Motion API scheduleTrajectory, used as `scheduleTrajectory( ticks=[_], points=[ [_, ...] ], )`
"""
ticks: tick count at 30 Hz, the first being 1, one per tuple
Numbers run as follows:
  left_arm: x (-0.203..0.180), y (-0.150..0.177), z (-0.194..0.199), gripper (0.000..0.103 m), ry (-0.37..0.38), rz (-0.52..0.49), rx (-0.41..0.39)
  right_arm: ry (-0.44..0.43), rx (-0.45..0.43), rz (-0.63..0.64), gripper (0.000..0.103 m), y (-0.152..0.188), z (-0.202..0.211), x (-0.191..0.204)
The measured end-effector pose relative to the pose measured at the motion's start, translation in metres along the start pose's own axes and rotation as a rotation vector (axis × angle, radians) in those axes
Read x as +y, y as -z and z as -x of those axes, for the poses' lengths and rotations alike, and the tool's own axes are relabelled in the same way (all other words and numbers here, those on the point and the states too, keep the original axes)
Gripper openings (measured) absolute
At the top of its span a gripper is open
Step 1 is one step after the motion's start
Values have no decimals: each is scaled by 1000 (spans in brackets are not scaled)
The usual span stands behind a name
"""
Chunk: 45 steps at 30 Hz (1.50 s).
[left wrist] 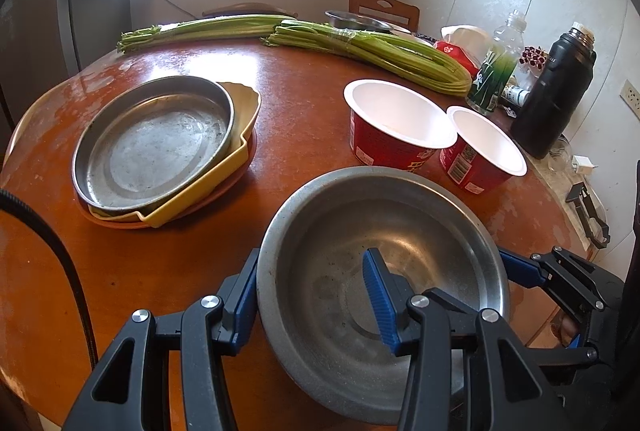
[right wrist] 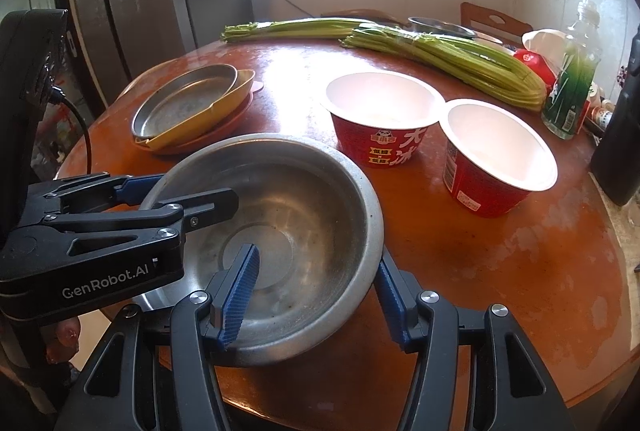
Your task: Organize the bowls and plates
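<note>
Both my grippers, left [left wrist: 312, 295] and right [right wrist: 320, 295], straddle the steel bowl's [right wrist: 304, 215] near rim, open, steadying it for a two-sided lift.

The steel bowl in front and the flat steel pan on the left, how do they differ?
The steel bowl is deep with sloping sides; the flat steel pan is shallow with a broad flat bottom. The bowl sits straight on the table, each gripper's fingers astride its rim; the pan rests untouched, stacked in a yellow dish. Both are empty, dull metal.
</note>
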<state>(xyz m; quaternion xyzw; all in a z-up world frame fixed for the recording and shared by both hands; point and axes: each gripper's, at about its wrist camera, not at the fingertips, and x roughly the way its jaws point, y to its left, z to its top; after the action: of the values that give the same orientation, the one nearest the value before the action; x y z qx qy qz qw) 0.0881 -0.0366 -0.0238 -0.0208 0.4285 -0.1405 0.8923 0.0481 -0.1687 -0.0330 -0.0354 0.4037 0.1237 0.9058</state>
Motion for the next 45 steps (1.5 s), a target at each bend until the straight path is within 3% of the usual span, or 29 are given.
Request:
scheduleTrajectory(
  ticks=[20, 45],
  points=[
    [-3, -1, 4, 49, -32, -13, -21, 0, 15, -4, 60, 0, 0, 0],
    [1, 0, 35, 50, -84, 8, -94, 14, -43, -57, 60, 3, 22, -14]
  ],
)
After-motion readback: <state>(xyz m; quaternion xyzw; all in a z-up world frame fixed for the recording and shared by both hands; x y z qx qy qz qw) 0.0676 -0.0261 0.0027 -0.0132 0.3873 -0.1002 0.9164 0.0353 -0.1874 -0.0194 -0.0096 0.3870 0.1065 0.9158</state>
